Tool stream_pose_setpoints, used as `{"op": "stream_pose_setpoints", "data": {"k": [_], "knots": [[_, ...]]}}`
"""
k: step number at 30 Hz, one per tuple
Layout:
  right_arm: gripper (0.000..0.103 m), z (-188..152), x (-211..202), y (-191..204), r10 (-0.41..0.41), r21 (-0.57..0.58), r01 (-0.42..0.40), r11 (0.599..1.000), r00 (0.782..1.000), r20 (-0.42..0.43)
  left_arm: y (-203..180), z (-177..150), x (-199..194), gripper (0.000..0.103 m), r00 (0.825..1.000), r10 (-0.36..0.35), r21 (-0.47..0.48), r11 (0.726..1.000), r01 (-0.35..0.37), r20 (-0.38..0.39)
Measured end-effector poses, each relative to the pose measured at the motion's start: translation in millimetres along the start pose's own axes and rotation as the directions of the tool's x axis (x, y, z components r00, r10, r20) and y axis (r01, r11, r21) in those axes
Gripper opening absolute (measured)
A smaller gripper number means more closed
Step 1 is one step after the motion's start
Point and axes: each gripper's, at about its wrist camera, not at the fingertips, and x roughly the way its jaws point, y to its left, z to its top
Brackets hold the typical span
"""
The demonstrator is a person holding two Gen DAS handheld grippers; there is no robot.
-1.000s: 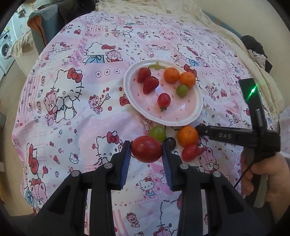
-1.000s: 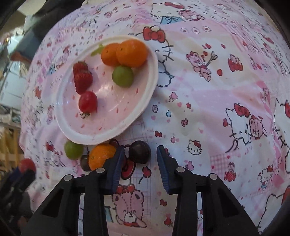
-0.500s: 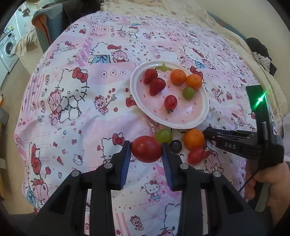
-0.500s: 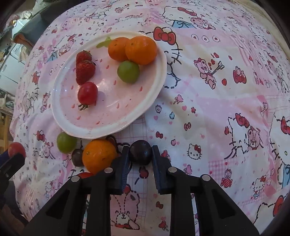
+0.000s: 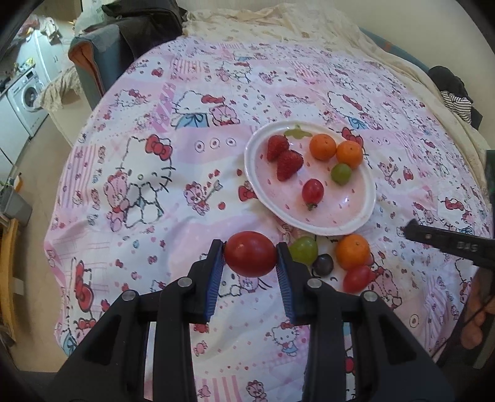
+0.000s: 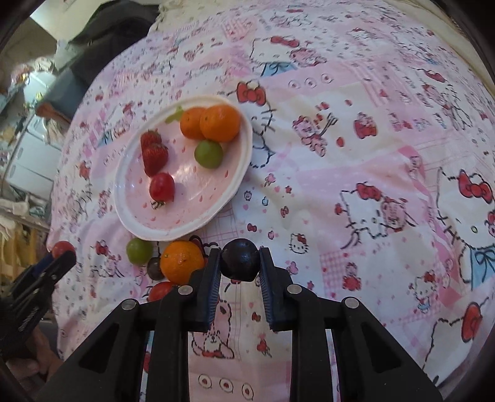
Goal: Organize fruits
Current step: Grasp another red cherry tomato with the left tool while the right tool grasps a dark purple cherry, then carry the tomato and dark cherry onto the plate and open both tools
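Note:
My left gripper (image 5: 250, 259) is shut on a large red tomato (image 5: 250, 258), held above the cloth in front of the white plate (image 5: 366, 198). My right gripper (image 6: 239, 263) is shut on a dark grape (image 6: 239, 259), lifted off the cloth. The plate (image 6: 238, 173) holds two strawberries (image 5: 284, 156), two oranges (image 5: 335, 148), a green grape (image 5: 341, 173) and a small red tomato (image 5: 313, 191). On the cloth in front of the plate lie a green grape (image 5: 303, 250), a dark grape (image 5: 323, 264), an orange (image 5: 352, 251) and a small red tomato (image 5: 357, 278).
Everything rests on a pink cartoon-print cloth (image 5: 148, 173) spread over a bed. A cream blanket (image 5: 278, 24) lies at the far end. Striped clothing (image 5: 458, 102) sits at the right edge. A washing machine (image 5: 26, 96) stands off to the left. A hand (image 5: 476, 315) grips the right tool's handle.
My right gripper closed on the dark grape and lifted it from the cloth, drawing back from the plate. The left gripper tilted a little, still clamping the tomato.

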Motion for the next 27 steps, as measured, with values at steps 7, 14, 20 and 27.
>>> {"op": "stream_pose_setpoints", "data": {"k": [7, 14, 20, 27], "knots": [[0.025, -1, -24, 5, 0.046, 0.007, -0.047, 0.999, 0.996, 0.081, 7, -2, -5, 0.030, 0.998, 0.053, 0.013, 0.998, -0.053, 0.047], [0.025, -2, -37, 18, 0.083, -0.018, -0.081, 0.997, 0.989, 0.125, 21, -5, -12, 0.030, 0.993, 0.094, -0.010, 0.996, -0.093, 0.076], [0.025, 1, -52, 23, 0.121, -0.032, -0.117, 0.993, 0.975, 0.185, 35, 1, -26, 0.030, 0.982, 0.128, -0.073, 0.990, -0.119, 0.135], [0.025, 9, -80, 26, 0.196, -0.061, -0.186, 0.981, 0.938, 0.286, 45, 18, -45, 0.030, 0.968, 0.141, -0.149, 0.983, -0.111, 0.206]]}}
